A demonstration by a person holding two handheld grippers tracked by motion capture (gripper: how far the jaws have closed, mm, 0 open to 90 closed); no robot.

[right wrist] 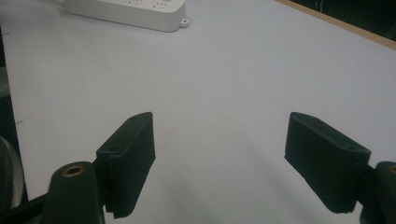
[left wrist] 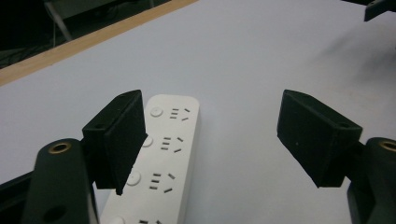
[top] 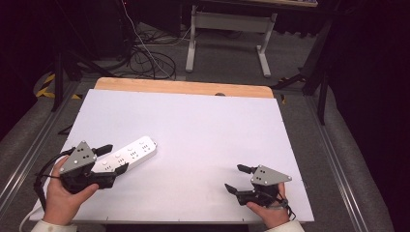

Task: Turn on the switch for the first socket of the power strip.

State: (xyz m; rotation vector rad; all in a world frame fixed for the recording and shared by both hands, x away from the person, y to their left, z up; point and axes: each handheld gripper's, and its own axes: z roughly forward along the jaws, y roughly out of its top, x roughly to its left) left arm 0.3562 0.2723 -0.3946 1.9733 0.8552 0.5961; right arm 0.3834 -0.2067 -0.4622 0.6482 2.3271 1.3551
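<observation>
Nearest the camera, at seven o'clock on the white table, we find the left gripper with jaws spread wide and nothing clamped. One jaw sits over the power strip, the other stands off its side. We locate the strip just past the gripper, running toward one o'clock. At five o'clock, the right gripper rests well apart, jaws released and empty. We judge the grasp not yet made; closing on the strip remains.
</observation>
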